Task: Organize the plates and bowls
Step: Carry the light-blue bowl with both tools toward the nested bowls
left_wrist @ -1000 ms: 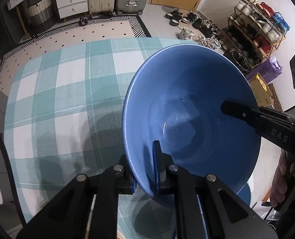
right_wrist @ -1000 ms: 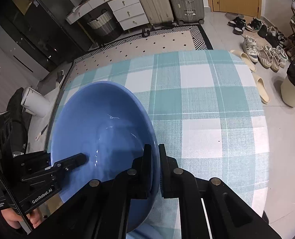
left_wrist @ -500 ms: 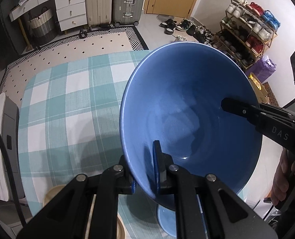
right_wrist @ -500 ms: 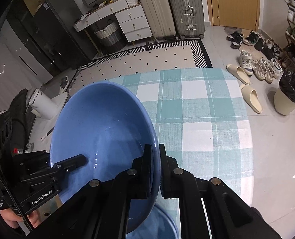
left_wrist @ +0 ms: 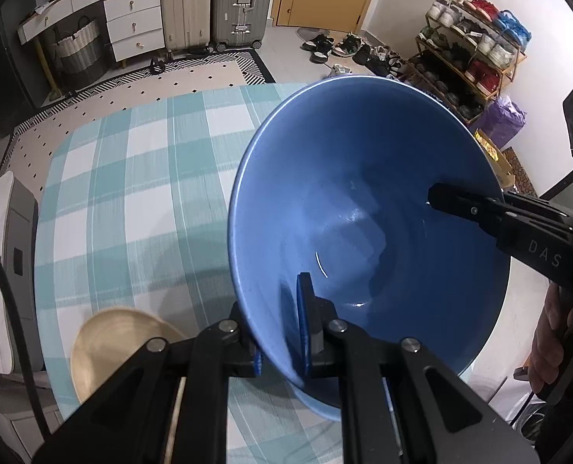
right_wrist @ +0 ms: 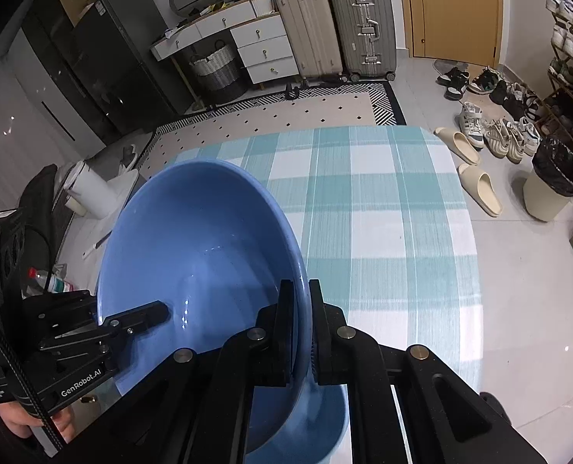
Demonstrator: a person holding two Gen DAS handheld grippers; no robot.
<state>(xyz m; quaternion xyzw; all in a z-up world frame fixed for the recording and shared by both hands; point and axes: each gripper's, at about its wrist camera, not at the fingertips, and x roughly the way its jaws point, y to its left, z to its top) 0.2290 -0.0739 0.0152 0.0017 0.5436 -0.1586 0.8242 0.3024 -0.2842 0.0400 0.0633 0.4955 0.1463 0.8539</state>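
A large blue bowl (left_wrist: 367,216) is held in the air over the checked table by both grippers. My left gripper (left_wrist: 282,332) is shut on its near rim, one finger inside, one outside. My right gripper (right_wrist: 300,328) is shut on the opposite rim and shows in the left wrist view (left_wrist: 479,208); the left gripper shows in the right wrist view (right_wrist: 131,321). The bowl (right_wrist: 197,263) is tilted toward each camera. A second blue dish (right_wrist: 317,425) lies below it at the table's near edge. A cream plate (left_wrist: 112,344) lies at the near left.
The table has a teal and white checked cloth (left_wrist: 131,193). On the floor beyond are suitcases (right_wrist: 363,23), a white drawer unit (right_wrist: 263,46), a shoe rack (left_wrist: 468,58), loose shoes (right_wrist: 475,178) and a bin (right_wrist: 553,189).
Both grippers have risen and drawn back with the bowl. More of the table and floor shows now. The cream plate and the lower blue dish have come into view.
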